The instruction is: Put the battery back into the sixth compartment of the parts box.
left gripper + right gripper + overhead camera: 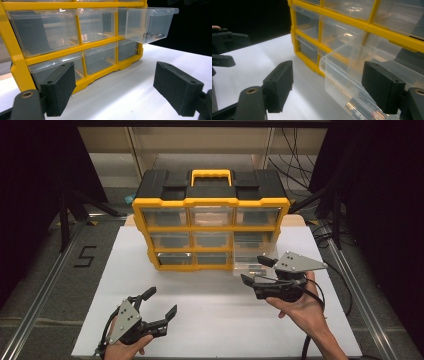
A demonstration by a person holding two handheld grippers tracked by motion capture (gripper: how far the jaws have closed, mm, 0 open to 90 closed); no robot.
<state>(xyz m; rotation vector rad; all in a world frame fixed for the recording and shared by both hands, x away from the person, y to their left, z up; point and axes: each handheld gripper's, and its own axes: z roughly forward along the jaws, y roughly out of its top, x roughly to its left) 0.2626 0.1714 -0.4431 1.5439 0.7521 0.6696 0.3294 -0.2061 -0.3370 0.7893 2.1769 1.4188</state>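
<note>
A yellow and black drawer cabinet [210, 195] [15, 50] [352, 21] with clear drawers stands at the back middle of the white table [215, 315]. One clear drawer [250, 264] [147, 23] [342, 75] in its right column is pulled out, and batteries [152, 35] [362, 110] lie in it. My right gripper [255, 270] [330, 86] is open right at that drawer's front, with a corner of the drawer between its jaws. My left gripper [161, 301] [118, 87] is open and empty over the table's front left, pointing at the cabinet.
The other drawers [97, 22] are pushed in and look empty. A black "5" [85, 256] is marked on the floor at the left. Metal rails [45, 285] run along both sides of the table, and cables [300, 165] lie at the back right.
</note>
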